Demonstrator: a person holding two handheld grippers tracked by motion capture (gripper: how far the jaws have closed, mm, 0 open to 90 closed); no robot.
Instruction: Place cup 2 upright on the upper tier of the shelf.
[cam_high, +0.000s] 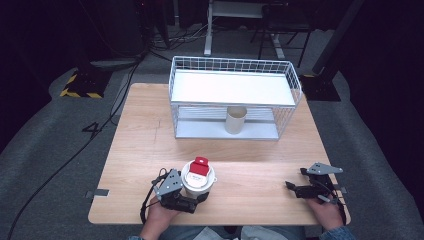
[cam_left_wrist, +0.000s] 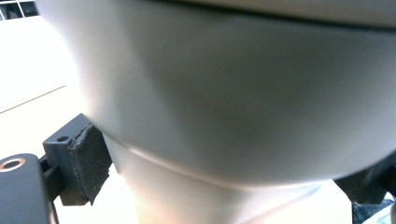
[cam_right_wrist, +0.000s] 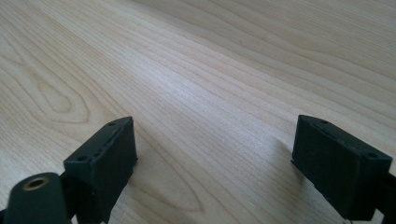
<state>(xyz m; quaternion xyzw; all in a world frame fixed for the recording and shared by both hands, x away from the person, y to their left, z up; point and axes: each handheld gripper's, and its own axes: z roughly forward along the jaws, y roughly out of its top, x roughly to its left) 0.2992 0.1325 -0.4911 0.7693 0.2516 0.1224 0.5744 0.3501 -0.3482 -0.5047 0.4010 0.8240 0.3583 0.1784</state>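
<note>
**Gripping the lidded cup at the near edge**

Holding the paper cup (cam_high: 198, 181) in my left tool (cam_high: 192, 196), I have both jaws pressed against its wall just below the white lid, which carries a red tab. The cup stands upright on the counter (cam_high: 250, 165) near my side. My right tool (cam_right_wrist: 215, 158) rests low over bare wood well to the right, jaws spread wide with nothing between them. Farther back sits a white wire rack (cam_high: 235, 97) with a second cup (cam_high: 235, 120) on its lower shelf.
</note>
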